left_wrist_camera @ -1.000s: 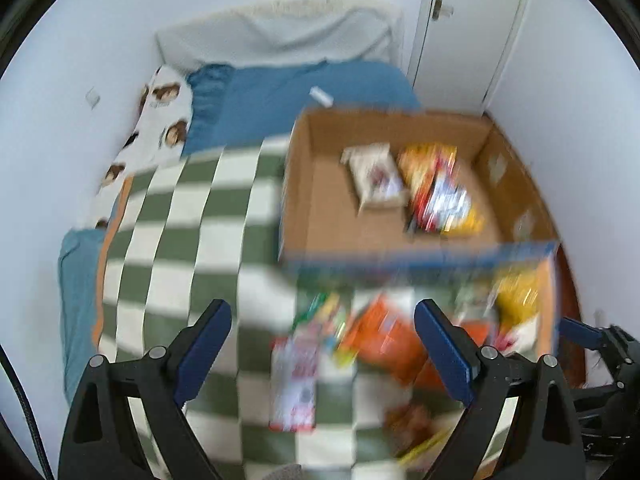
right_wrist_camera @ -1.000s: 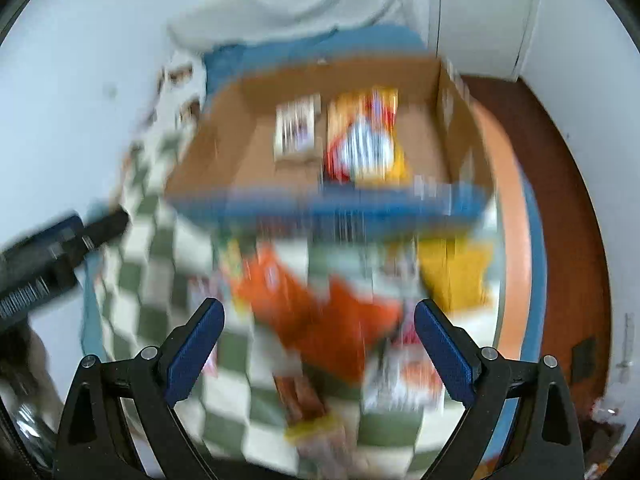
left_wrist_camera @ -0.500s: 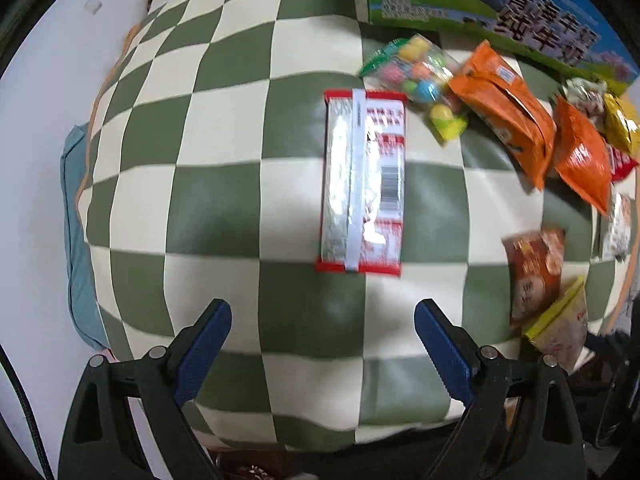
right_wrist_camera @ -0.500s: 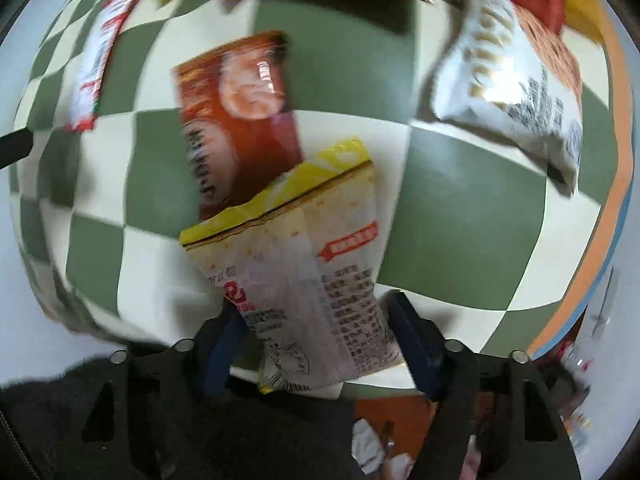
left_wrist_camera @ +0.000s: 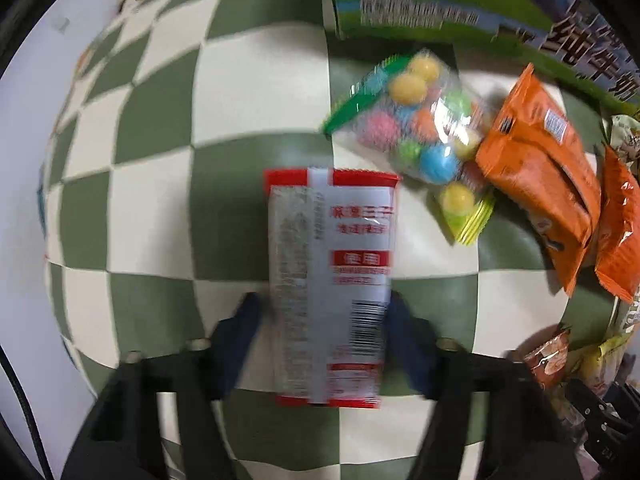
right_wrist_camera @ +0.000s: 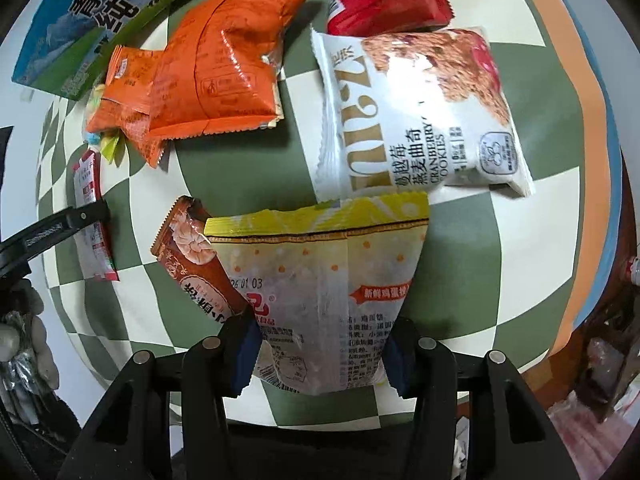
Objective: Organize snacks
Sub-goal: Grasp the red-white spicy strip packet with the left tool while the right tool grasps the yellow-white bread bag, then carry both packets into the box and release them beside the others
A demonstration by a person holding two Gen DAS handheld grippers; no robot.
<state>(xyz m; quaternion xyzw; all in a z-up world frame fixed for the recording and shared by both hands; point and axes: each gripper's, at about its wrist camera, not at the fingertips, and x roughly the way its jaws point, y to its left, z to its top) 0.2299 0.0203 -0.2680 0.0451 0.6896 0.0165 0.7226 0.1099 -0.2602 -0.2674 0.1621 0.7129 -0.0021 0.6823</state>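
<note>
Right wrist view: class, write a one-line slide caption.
Right hand-held gripper closing on a yellow-topped snack packet lying on a checked blanket.

On the bed's checked blanket [left_wrist_camera: 152,208], a long flat packet [left_wrist_camera: 332,280] is lying between the left claw's [left_wrist_camera: 324,320] fingers. Far right of it, a bag of candy balls [left_wrist_camera: 420,136] is resting beside two snack bags [left_wrist_camera: 536,184], with a carton [left_wrist_camera: 440,4] lying behind them. The cracker bag [right_wrist_camera: 324,292] is sitting in the right claw [right_wrist_camera: 320,344], overlapping a packet [right_wrist_camera: 192,256] on its left, with a cookie bag [right_wrist_camera: 420,116] lying beyond.
</note>
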